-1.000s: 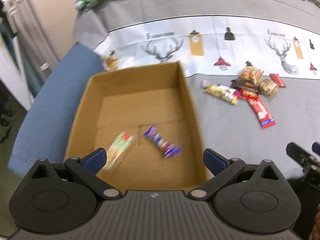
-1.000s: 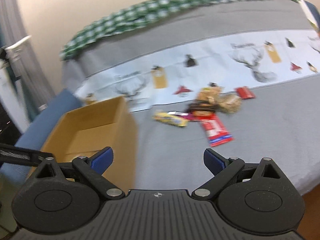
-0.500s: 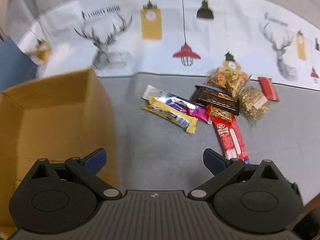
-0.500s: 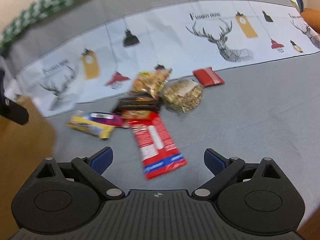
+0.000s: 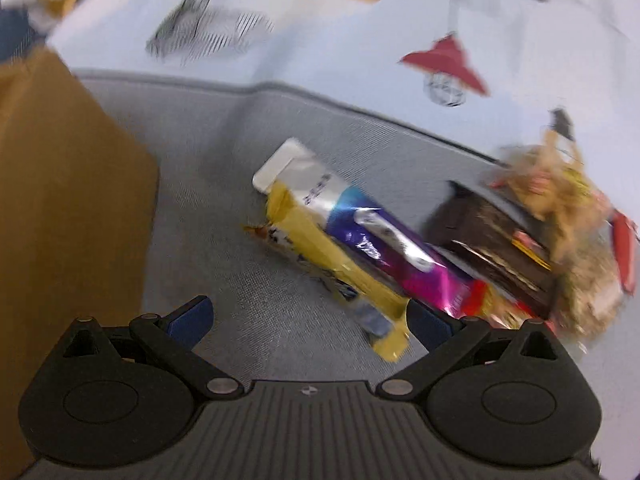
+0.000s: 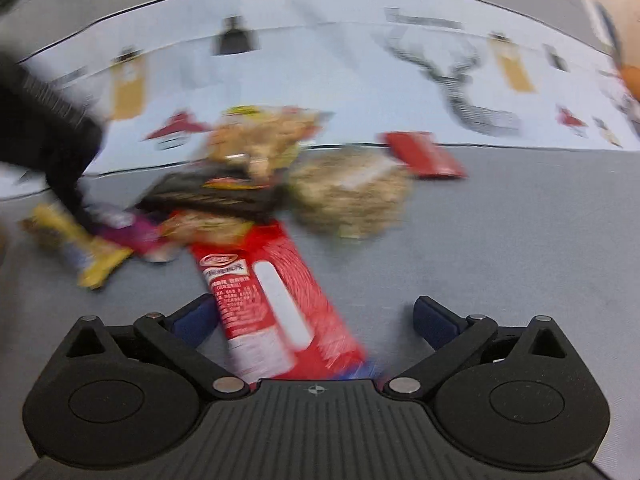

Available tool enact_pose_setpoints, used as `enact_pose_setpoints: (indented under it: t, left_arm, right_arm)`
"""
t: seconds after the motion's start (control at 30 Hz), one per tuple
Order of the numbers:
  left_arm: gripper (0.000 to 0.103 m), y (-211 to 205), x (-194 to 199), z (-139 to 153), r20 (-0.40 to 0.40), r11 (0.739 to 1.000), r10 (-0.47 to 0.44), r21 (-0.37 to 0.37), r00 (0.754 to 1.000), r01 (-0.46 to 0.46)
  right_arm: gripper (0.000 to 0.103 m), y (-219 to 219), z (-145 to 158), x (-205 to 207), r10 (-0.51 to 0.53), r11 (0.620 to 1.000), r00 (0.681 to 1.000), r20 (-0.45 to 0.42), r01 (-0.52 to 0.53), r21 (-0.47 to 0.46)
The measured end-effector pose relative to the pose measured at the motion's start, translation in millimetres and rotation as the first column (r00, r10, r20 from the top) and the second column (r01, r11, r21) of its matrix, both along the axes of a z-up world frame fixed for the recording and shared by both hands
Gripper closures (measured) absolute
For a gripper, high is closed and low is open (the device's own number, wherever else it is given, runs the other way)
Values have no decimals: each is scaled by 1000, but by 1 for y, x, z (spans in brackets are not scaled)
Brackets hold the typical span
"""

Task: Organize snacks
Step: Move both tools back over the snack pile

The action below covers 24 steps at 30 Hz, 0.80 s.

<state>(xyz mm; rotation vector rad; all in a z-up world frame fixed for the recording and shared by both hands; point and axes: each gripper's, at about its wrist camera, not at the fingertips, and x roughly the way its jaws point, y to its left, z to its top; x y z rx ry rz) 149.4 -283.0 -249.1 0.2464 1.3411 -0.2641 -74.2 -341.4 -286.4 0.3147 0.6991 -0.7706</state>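
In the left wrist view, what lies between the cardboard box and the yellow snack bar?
Only bare grey cloth: the cardboard box and the yellow snack bar lie apart with nothing between them, as the left wrist view shows.

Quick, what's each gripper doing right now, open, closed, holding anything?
Left gripper: open, empty, by the yellow bar.
Right gripper: open, empty, astride the red packet.

Red wrapper: oval logo and white lettering near its far end, too blurred to read. Silver-purple bar: small print, illegible. Printed cloth: smeared line of lettering, unreadable. No text legible elsewhere.
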Motion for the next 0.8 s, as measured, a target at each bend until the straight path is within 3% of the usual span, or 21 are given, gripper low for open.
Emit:
enact_pose_setpoints:
  t: [0.07, 0.17, 0.43, 0.8]
  left_arm:
    - [0, 5, 6, -11, -16, 1000, 16, 8, 1000, -16]
    - [0, 11, 10, -12, -3, 1000, 28, -7, 1000, -28]
    - [0, 14, 34, -13, -52, 999, 53, -2, 997, -53]
    - [0, 16, 34, -10, -16, 1000, 9, -8, 1000, -9]
  right_arm:
    - [1, -11, -1, -11, -48, 999, 999, 10, 48, 3]
    - [1, -14, -1, -15, -38, 999, 999, 6, 38, -6]
    - [1, -24, -1, 7, 73, 997, 997, -17, -73, -29]
    - [1, -32, -1, 17, 205, 963, 976, -75, -215, -161]
